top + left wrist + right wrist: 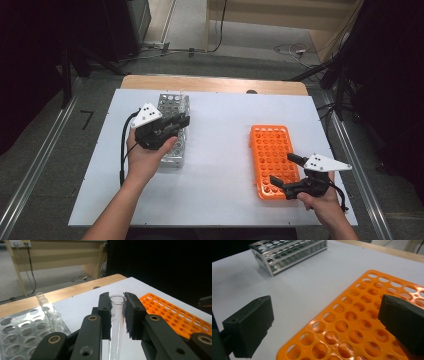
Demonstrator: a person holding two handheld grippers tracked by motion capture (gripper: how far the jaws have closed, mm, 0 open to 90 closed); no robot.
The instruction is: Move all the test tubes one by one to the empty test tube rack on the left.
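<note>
My left gripper [182,121] hovers over the near half of a metal tube rack [170,100] on the left of the white board. Its jaws are shut on a clear test tube [117,322], held upright with the open rim level with the tips of my left gripper [117,297]. A few other clear tubes [42,300] stand in the metal rack [22,332]. My right gripper [286,169] is open at the near right corner of an orange tube rack [270,145]. In the right gripper view, my right gripper [327,307] has nothing between its wide-set jaws, and the orange rack [352,325] lies below.
Both racks rest on a white board [220,150] laid over a wooden table [215,84]. A strip of bare board separates the two racks. Cables lie on the floor [295,50] beyond the table. Metal rails run along both sides.
</note>
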